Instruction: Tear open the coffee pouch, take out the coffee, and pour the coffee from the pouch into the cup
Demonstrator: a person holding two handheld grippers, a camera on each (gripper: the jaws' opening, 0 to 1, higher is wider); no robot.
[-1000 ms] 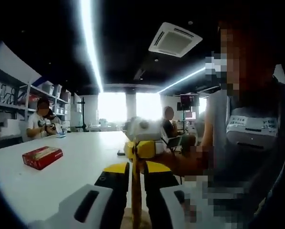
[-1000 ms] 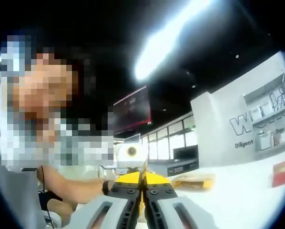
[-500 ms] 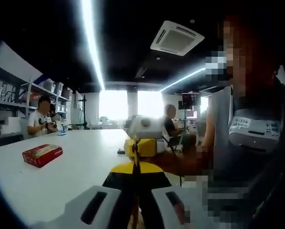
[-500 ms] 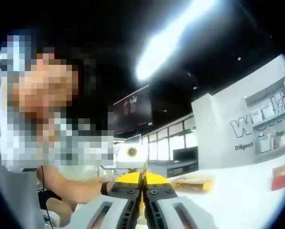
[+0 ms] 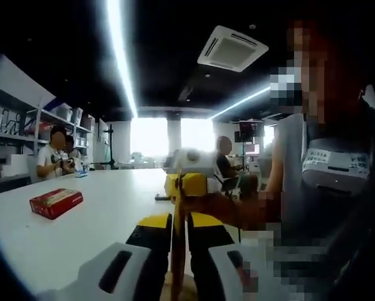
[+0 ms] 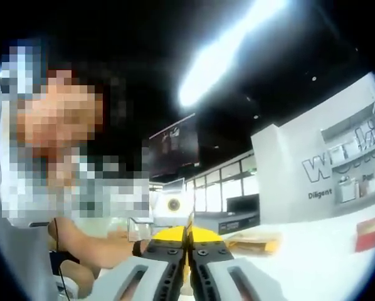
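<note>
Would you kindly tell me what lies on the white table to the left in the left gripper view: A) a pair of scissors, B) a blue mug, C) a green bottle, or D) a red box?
D: a flat red box lies on the white table, off to the left of the left gripper, whose jaws are pressed on a thin brownish strip.
</note>
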